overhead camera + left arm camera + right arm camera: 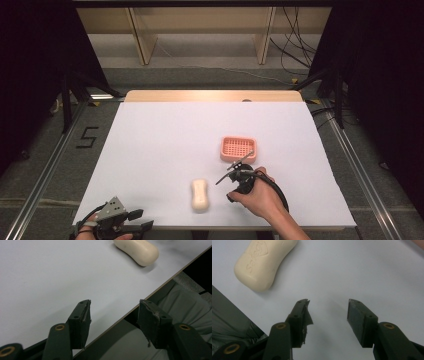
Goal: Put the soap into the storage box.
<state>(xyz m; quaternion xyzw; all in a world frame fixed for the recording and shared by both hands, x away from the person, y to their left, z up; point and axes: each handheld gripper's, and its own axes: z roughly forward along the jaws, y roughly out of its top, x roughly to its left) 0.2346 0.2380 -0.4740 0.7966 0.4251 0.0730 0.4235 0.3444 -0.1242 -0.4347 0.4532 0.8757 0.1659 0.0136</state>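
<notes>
Pink slotted soap dish (238, 149) sits on the white desk (160, 150), right of centre, nothing in it as far as the high view lets me tell. Cream soap bar (200, 195) lies flat on the desk near the front edge, apart from the dish, nearer the person. Right gripper (235, 172) held in the right hand (257, 197), between the bar and the dish, just in front of the dish, close to the bar's right side. Left gripper (137, 220) in the left hand at the front-left corner of the desk, well apart from the bar. Right gripper view (328, 312): jaws wide apart, nothing between them, bare desk in the gap; bar lies up-left of the jaws, not touching, embossed mark on its top face, which the high view is too small to show. One pad looks frayed. Left gripper view (113, 315): jaws wide, nothing held, straddling the desk's front edge, grey cloth (180, 305) below the edge; one end of the bar far off at the top.
</notes>
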